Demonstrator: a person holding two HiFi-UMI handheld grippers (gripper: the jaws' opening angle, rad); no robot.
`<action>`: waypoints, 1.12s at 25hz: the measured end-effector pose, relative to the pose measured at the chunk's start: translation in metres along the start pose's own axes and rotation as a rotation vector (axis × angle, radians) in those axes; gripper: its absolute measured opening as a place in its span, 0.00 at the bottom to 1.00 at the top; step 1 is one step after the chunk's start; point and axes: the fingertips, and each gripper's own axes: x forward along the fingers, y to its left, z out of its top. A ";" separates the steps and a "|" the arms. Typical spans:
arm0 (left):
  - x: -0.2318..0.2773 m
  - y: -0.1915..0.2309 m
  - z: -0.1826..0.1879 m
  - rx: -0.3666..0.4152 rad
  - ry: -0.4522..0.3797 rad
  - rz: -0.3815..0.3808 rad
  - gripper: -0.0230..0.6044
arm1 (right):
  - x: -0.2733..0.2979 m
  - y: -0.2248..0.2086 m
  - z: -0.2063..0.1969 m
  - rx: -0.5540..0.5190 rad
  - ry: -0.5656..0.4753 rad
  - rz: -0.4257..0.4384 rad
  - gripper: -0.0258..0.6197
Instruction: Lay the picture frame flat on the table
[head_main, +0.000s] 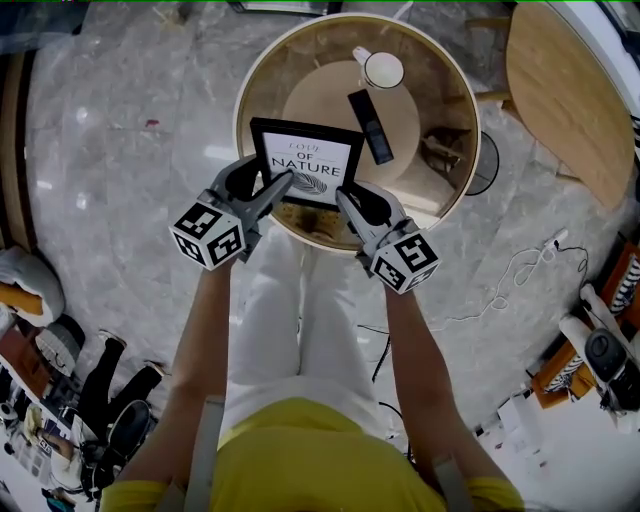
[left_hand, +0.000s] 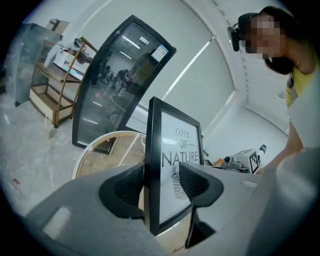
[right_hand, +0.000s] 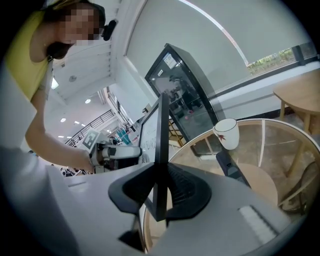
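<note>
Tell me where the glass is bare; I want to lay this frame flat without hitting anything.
Bare glass: the far left, between the table rim and the mug; and right of the remote, out to the rim. Crowded: the near edge, where left gripper and right gripper hold the picture frame.

Item: one picture frame (head_main: 306, 162). Black rectangular border, white print reading "OF NATURE" above a feather-like motif. Pose: tilted, face toward you, not flat. Location: 6 o'clock edge of your round glass counter (head_main: 290, 60). Your left gripper (head_main: 285, 181) and right gripper (head_main: 343, 192) clamp its lower corners.
</note>
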 end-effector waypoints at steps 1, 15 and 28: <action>-0.002 0.001 -0.001 -0.003 -0.001 0.003 0.37 | 0.000 0.000 -0.001 0.005 -0.001 -0.005 0.15; 0.002 0.041 -0.018 -0.011 0.064 0.103 0.21 | 0.028 -0.026 -0.024 0.049 0.072 -0.037 0.15; 0.040 0.098 -0.040 -0.062 0.125 0.205 0.21 | 0.079 -0.081 -0.050 0.066 0.217 -0.139 0.17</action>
